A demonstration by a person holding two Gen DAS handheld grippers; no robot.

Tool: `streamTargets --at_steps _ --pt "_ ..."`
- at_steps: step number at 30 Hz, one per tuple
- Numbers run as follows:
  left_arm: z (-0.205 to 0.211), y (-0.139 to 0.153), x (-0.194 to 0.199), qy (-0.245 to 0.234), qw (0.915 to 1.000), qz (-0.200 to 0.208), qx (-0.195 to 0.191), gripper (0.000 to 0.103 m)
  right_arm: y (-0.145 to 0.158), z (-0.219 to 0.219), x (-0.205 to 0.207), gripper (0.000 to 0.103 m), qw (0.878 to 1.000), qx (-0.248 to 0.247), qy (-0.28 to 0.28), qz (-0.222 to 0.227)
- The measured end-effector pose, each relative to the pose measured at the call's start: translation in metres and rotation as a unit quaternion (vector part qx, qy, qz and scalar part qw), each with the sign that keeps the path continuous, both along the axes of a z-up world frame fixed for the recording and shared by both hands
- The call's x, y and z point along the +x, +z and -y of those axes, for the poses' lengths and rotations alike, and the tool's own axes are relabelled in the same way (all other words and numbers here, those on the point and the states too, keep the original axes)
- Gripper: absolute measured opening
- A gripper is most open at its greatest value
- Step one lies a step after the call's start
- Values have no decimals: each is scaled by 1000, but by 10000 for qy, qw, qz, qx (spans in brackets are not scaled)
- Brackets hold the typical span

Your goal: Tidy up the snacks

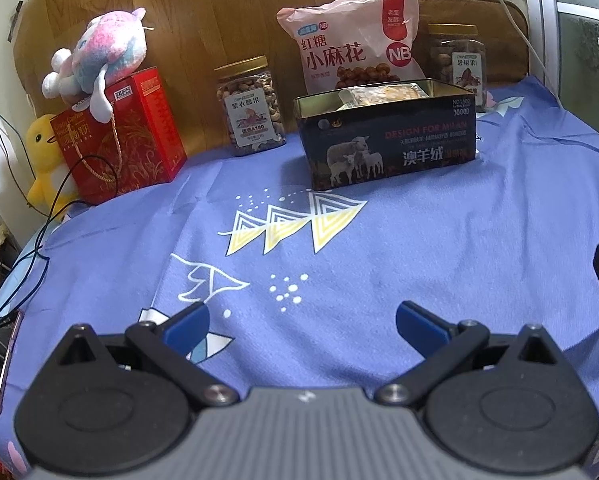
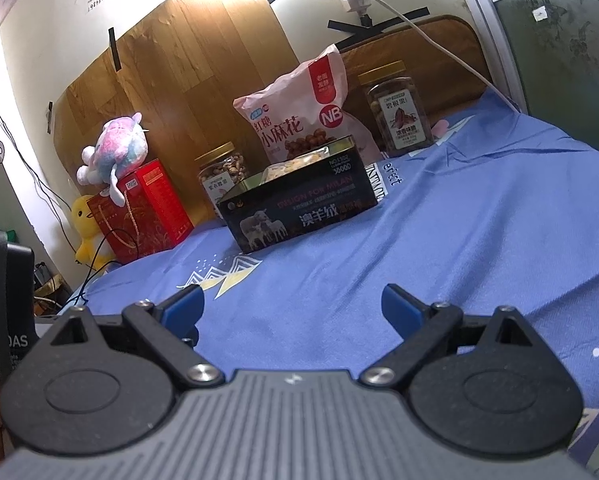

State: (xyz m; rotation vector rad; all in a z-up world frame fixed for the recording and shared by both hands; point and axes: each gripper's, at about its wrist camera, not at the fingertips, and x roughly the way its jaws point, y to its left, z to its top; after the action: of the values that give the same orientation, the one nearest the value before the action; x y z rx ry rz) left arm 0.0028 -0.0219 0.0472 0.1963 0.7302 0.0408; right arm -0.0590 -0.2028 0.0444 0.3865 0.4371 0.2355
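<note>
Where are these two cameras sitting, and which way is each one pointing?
Left wrist: rides on the left hand-held gripper, low over the blue cloth, facing the open black tin; its own open blue fingers show.
Right wrist: rides on the right hand-held gripper, further right, tilted, facing the same tin; its open fingers show too.
Shared: tin, pink snack bag, both nut jars, red box, plush toys.

tin (image 1: 387,140): contents mostly hidden | right jar (image 1: 457,60): partly behind bag (image 1: 351,40)
</note>
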Motion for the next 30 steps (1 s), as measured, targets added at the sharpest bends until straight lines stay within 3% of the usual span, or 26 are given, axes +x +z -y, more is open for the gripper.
streamTargets --at_steps 30 --pt "-1 0 -4 -9 10000 -63 -16 103 -3 -1 -4 97 9999 -28 6 105"
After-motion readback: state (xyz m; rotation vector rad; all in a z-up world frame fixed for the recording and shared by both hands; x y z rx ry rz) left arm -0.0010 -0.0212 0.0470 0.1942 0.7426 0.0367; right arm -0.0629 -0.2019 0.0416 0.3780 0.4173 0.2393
